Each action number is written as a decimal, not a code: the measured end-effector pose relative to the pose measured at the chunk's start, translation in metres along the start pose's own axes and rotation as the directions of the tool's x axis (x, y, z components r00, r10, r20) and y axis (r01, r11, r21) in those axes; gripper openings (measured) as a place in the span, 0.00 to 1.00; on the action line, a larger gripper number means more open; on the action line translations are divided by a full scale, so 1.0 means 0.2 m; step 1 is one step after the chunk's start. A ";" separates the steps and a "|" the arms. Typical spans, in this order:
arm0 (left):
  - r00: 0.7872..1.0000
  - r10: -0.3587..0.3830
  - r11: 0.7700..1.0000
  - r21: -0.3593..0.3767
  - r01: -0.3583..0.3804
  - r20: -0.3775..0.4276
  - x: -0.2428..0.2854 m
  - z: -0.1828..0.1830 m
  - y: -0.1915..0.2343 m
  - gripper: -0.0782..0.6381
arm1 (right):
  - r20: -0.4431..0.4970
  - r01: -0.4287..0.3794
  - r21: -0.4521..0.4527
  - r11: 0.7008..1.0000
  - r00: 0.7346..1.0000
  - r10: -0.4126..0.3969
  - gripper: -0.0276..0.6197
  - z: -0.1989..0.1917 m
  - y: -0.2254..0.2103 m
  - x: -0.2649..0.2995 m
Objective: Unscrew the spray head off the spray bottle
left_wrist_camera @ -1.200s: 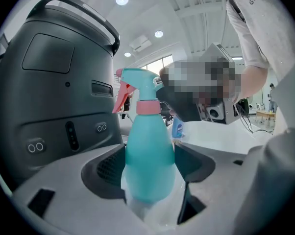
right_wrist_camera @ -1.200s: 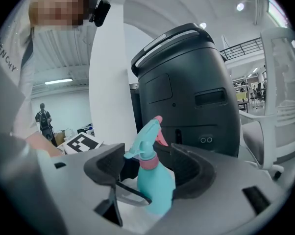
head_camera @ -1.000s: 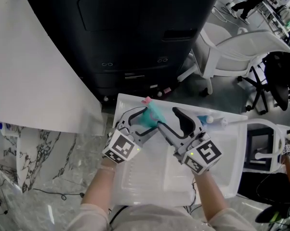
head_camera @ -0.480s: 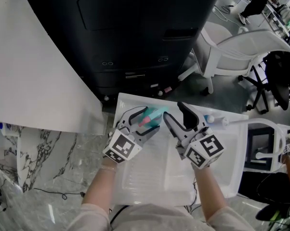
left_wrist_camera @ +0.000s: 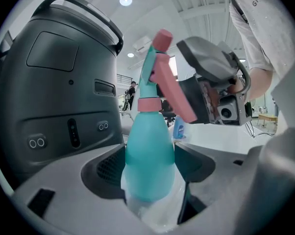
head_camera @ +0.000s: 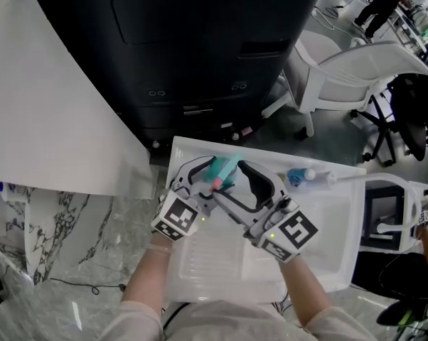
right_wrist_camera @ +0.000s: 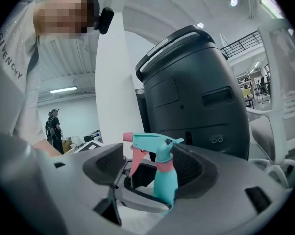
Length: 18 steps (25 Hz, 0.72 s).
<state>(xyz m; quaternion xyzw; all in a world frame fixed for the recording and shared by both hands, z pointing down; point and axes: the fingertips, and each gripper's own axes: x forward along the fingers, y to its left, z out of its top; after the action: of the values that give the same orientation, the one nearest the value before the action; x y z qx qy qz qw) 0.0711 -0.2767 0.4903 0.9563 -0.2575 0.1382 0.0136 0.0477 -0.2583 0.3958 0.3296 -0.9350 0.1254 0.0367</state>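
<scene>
Status on the unscrew: the spray head [right_wrist_camera: 152, 142] is still on the spray bottle [left_wrist_camera: 148, 160]. We see the pink collar [left_wrist_camera: 148, 104] seated square on the neck, with no gap showing in either gripper view. So we judge nothing has come off yet. How much thread is already loose, we cannot tell.

Left gripper [head_camera: 215, 176]: the jaws stand wide, but the pads are clamped on the teal body, low down. It carries the bottle at the centre of the head view, above the white tray [head_camera: 335, 247]. In its own view the bottle runs straight up the middle of the frame.

Right gripper [right_wrist_camera: 148, 169]: the jaws have just been opening and stand wide. In its view the spray head and collar sit between them, closer to the right-hand pad. We see no squeeze from either pad, so we read it as loose around the head, not gripping.

What is left, on our read:
- close the right gripper on the collar or head
- twist while the left gripper holds the body, and re-grip as needed
- lift the head clear of the neck

That is effectively the whole removal.

A second bottle [head_camera: 297, 177] lies at the tray's upper right, well apart from both grippers and not involved.
</scene>
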 end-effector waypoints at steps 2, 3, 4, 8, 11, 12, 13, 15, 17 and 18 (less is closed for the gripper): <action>1.000 0.003 1.000 0.001 -0.003 -0.002 0.00 0.00 0.00 0.55 | 0.000 0.009 -0.009 1.000 1.000 -0.009 0.57 0.00 0.01 0.03; 1.000 0.003 1.000 0.002 -0.003 -0.004 0.00 0.00 0.00 0.55 | -0.004 0.021 -0.021 1.000 1.000 -0.021 0.57 0.00 0.01 0.04; 1.000 0.004 1.000 0.002 -0.004 -0.004 0.00 0.00 0.00 0.55 | -0.012 0.037 -0.040 0.999 0.999 -0.038 0.57 -0.01 0.00 0.05; 1.000 0.005 1.000 0.000 -0.005 -0.003 0.01 0.00 0.00 0.55 | -0.039 0.076 -0.090 0.993 0.996 -0.080 0.49 -0.03 -0.04 0.02; 1.000 0.007 1.000 -0.002 -0.007 -0.002 0.01 0.00 0.00 0.55 | -0.040 0.082 -0.073 0.994 0.996 -0.085 0.48 -0.05 -0.07 -0.03; 1.000 0.007 1.000 -0.003 -0.007 -0.001 0.01 0.00 0.00 0.55 | -0.038 0.085 -0.067 0.994 0.995 -0.088 0.48 -0.05 -0.08 -0.04; 1.000 0.006 1.000 -0.004 -0.006 -0.001 0.01 0.00 0.00 0.55 | -0.037 0.092 -0.063 0.994 0.995 -0.094 0.48 -0.05 -0.09 -0.06; 1.000 0.005 1.000 -0.007 -0.005 -0.001 0.00 -0.01 0.00 0.55 | -0.041 0.115 -0.062 0.991 0.992 -0.118 0.46 -0.06 -0.13 -0.10; 1.000 0.005 1.000 -0.008 -0.005 -0.003 0.00 -0.01 0.00 0.55 | -0.048 0.146 -0.057 0.988 0.988 -0.149 0.44 -0.07 -0.18 -0.15; 1.000 0.005 1.000 -0.007 -0.005 -0.005 0.00 -0.01 0.00 0.55 | -0.047 0.164 -0.048 0.985 0.985 -0.166 0.43 -0.07 -0.21 -0.17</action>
<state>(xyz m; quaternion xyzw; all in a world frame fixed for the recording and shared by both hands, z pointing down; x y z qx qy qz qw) 0.0708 -0.2773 0.4919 0.9553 -0.2602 0.1396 0.0172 0.1005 -0.2660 0.4139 0.4017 -0.9058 0.1098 0.0780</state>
